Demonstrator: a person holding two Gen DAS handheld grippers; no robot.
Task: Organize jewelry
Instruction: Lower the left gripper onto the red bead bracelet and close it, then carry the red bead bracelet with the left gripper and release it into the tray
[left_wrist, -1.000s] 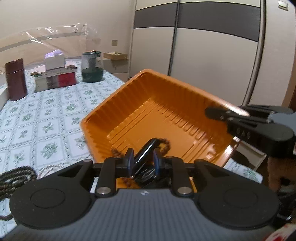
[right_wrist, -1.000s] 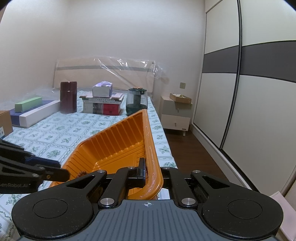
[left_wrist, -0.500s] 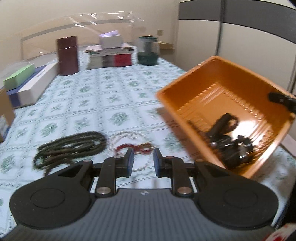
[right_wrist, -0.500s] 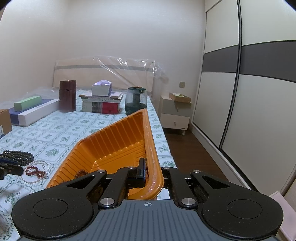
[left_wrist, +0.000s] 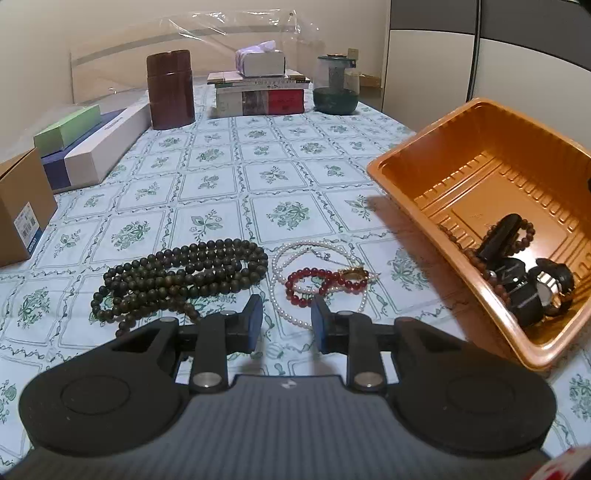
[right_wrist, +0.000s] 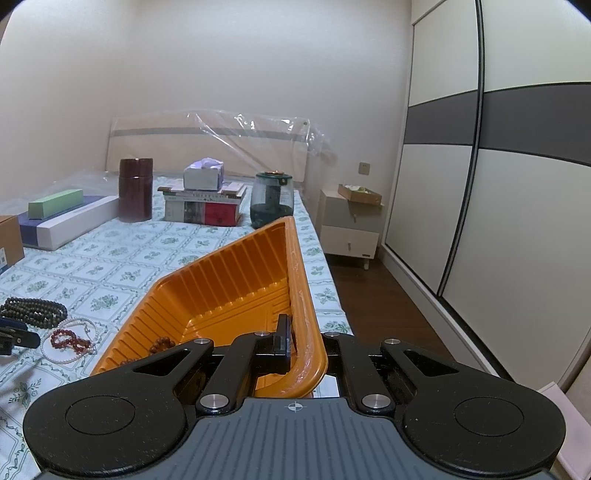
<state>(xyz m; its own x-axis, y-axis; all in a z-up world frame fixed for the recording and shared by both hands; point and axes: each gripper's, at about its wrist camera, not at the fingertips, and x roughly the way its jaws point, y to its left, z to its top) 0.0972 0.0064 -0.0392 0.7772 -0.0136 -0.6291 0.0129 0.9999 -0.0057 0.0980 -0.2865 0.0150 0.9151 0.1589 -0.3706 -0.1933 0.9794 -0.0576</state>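
On the flowered bedspread lie a dark green bead necklace (left_wrist: 177, 280), a white pearl necklace (left_wrist: 284, 258) and a red bead bracelet (left_wrist: 321, 282). My left gripper (left_wrist: 286, 325) hovers just short of the red bracelet; its jaws are opening with nothing between them. To the right, an orange tray (left_wrist: 461, 166) is tilted and holds black watches (left_wrist: 532, 291) and a brown bead bracelet (left_wrist: 480, 262). My right gripper (right_wrist: 303, 350) is shut on the near rim of the orange tray (right_wrist: 229, 280), holding it tipped at the bed's edge.
Cardboard and long boxes (left_wrist: 92, 155) line the left side. At the back stand a brown canister (left_wrist: 170, 90), a book stack with a tissue box (left_wrist: 260, 92) and a glass jar (left_wrist: 334, 88). The bed's right edge drops to a wood floor (right_wrist: 369, 291) before a wardrobe.
My left gripper let go of a black watch into the tray, then swung left and down to the jewelry on the bedspread, its jaws a little wider. The right gripper kept still.
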